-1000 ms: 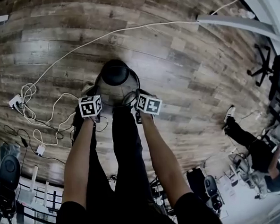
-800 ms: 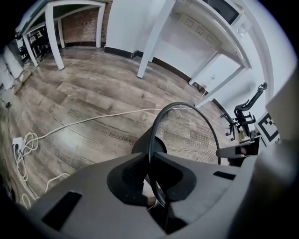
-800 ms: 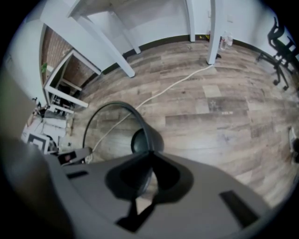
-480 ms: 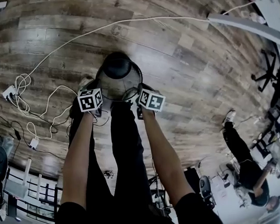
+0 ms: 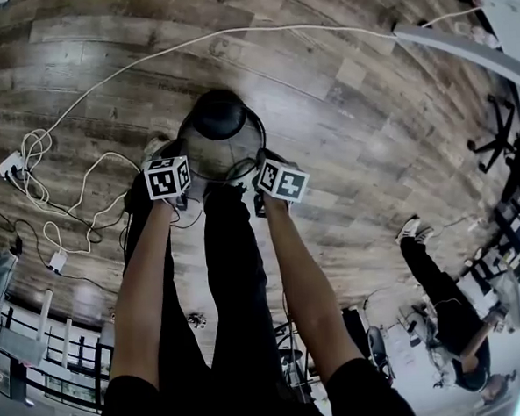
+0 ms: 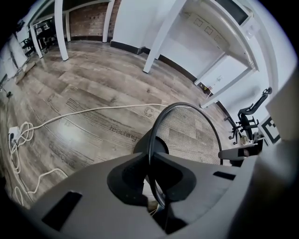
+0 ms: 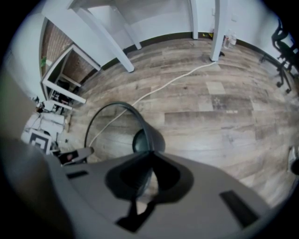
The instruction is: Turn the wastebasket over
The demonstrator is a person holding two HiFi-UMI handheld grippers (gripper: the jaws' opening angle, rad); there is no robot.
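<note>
Since a second ago both my arms have stretched further down and out, and the wastebasket [image 5: 220,136] has gone with them; it is a black mesh one, over the wood floor [image 5: 351,109] just ahead of my legs [image 5: 233,275]; its round rim [image 6: 155,130] faces up toward me and its dark base [image 5: 217,116] lies on the far side, tilted away; whether the base touches the floor I cannot tell. My left gripper [image 6: 150,163] has its fingers closed on the rim's left side, the wire edge pinched between them; my right gripper [image 7: 148,163] has its fingers closed on the rim's right side. A white cable [image 5: 103,85] curves over the floor beyond the wastebasket and loops to its left.
</note>
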